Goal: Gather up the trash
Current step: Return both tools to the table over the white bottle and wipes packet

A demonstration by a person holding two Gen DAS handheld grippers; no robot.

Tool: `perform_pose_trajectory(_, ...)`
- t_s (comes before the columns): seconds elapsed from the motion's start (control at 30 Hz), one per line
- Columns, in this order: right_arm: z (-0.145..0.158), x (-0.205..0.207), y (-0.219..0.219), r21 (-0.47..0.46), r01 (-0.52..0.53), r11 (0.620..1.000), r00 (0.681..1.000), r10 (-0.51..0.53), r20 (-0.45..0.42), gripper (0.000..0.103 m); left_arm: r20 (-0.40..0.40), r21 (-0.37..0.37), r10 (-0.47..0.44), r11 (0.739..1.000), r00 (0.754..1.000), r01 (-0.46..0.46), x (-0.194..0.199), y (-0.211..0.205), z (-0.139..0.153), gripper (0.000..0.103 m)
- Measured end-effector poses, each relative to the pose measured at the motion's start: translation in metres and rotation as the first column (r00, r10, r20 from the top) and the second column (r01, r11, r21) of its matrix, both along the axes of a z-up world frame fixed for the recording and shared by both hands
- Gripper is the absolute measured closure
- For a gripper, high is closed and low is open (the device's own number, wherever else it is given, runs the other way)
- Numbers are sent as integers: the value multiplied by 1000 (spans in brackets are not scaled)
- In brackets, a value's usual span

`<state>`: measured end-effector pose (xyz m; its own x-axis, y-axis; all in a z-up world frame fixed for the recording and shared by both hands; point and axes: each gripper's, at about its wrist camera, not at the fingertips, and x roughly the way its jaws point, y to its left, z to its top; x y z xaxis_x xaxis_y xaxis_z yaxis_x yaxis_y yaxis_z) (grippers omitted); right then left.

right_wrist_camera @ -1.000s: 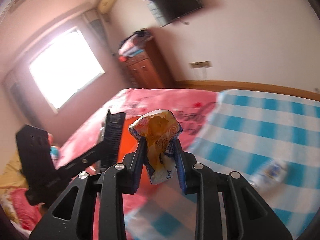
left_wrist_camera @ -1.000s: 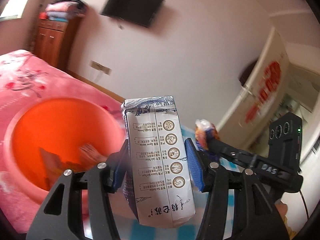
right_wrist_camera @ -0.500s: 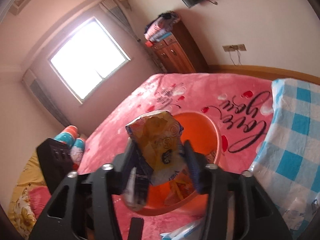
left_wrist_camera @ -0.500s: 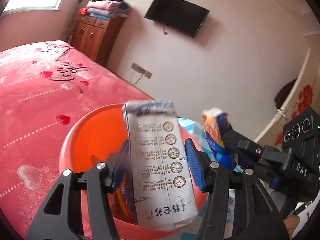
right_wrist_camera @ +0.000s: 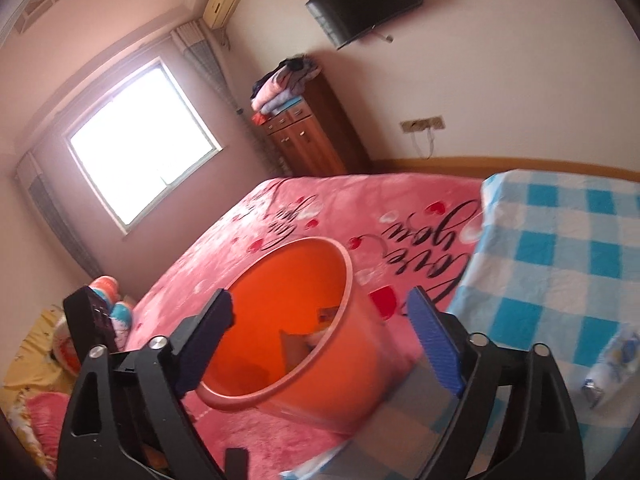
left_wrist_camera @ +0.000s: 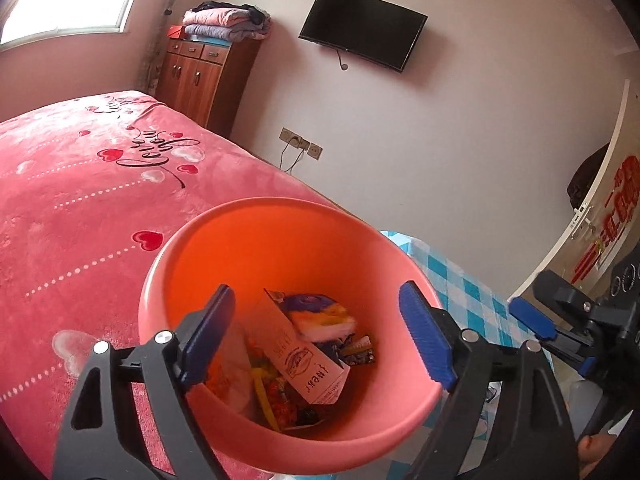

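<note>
left wrist view: the left gripper (left_wrist_camera: 316,336), jaws just sprung wide and empty, hangs over a round orange plastic bin (left_wrist_camera: 256,216) on a pink heart-print blanket (left_wrist_camera: 80,200); a white printed carton (left_wrist_camera: 308,364) lies inside among wrappers. the right gripper (right_wrist_camera: 324,344), also just opened wide and empty, has the bin ahead between its fingers.

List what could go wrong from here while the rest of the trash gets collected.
1. The round orange plastic bucket stands on a soft pink blanket; a knock from the open left tongs or right tongs might tip it.
2. The small crumpled wrapper on the blue checked sheet could be overlooked.
</note>
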<state>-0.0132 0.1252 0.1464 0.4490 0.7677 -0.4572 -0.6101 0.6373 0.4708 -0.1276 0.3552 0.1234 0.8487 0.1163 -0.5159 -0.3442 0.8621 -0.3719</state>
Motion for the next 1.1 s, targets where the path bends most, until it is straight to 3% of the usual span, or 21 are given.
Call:
perform_pose_trajectory(0.4, -17, -15, -42, -105, 135, 985, 988, -127, 83, 12, 56, 50, -60, 997, 997, 57, -5, -37, 14, 15)
perform_pose_trajectory(1.1, -27, -30, -117, -185, 339, 922, 933, -305, 191, 10, 32, 137, -218, 968, 975, 212, 2, -114, 20, 14)
